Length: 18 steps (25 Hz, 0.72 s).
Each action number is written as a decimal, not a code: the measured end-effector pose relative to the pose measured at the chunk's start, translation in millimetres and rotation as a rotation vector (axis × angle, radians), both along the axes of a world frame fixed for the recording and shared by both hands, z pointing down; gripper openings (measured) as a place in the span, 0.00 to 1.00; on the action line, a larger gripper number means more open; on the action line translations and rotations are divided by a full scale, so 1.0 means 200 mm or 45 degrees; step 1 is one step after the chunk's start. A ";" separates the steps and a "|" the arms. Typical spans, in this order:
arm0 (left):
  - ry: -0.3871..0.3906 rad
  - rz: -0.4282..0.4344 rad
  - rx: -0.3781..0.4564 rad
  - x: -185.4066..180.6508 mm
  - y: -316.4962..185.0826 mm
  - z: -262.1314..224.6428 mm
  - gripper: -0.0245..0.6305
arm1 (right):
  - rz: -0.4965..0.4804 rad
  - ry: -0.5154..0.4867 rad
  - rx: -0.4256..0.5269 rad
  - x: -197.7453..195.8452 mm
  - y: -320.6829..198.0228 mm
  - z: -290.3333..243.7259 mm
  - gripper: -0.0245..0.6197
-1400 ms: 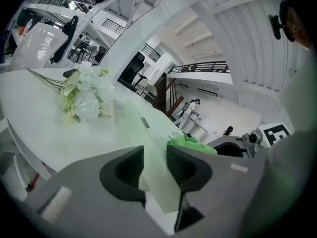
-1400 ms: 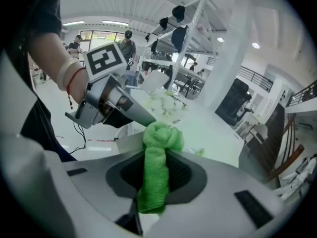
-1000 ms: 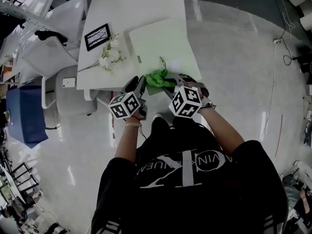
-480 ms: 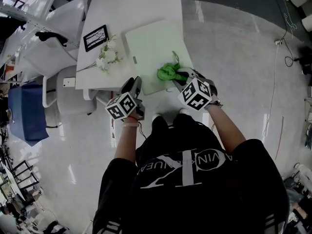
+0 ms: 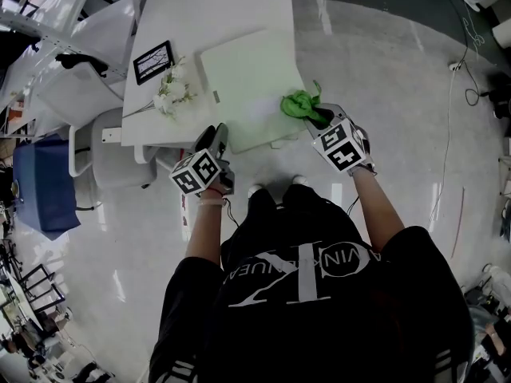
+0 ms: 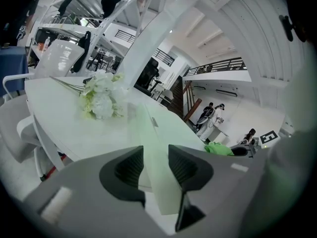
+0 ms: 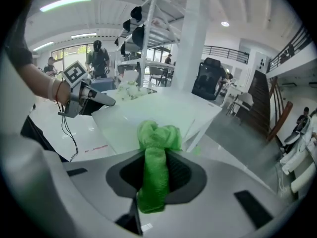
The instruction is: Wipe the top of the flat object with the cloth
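Note:
A pale green flat board (image 5: pixel 249 82) lies on the white table (image 5: pixel 215 14), its near edge past the table's front. My right gripper (image 5: pixel 316 116) is shut on a bunched green cloth (image 5: pixel 300 104), which hangs at the board's right edge. In the right gripper view the cloth (image 7: pixel 156 143) fills the gap between the jaws, with the board (image 7: pixel 148 114) beyond it. My left gripper (image 5: pixel 215 138) is at the board's near left corner. In the left gripper view the board's edge (image 6: pixel 157 148) stands between the pads (image 6: pixel 130 168), and the jaws are opening.
White flowers (image 5: pixel 172 94) and a black-framed picture (image 5: pixel 153 61) lie on the table left of the board. White chairs (image 5: pixel 80 94) and a blue bin (image 5: pixel 38 183) stand to the left. The person's shoes (image 5: pixel 255 191) are just below the table's front edge.
My right gripper has carried the cloth across the board from its near left part to its right edge. The left gripper has stayed at the near left corner.

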<state>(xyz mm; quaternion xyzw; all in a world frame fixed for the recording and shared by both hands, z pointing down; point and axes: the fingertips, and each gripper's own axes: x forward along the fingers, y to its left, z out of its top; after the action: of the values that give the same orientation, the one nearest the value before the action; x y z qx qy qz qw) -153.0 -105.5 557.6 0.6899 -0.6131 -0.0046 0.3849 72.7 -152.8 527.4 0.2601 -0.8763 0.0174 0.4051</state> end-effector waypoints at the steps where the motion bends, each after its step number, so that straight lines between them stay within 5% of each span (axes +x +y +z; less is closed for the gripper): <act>1: 0.001 0.000 0.000 0.00 0.00 0.00 0.29 | 0.018 -0.002 -0.003 0.02 0.00 0.00 0.16; 8: 0.026 -0.006 0.003 0.00 0.00 0.01 0.29 | 0.119 0.026 -0.016 0.12 -0.04 0.03 0.16; 12: 0.039 -0.005 0.005 -0.01 0.00 0.01 0.30 | 0.141 0.172 0.154 0.18 -0.10 -0.03 0.16; 18: 0.063 0.003 0.007 0.00 0.00 0.01 0.30 | -0.006 0.029 0.229 0.01 0.01 -0.16 0.16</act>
<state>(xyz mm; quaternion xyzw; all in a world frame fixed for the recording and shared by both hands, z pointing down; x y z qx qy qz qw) -152.6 -106.2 559.4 0.6912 -0.6026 -0.0230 0.3982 74.7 -151.8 495.1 0.2935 -0.8703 -0.0652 0.3900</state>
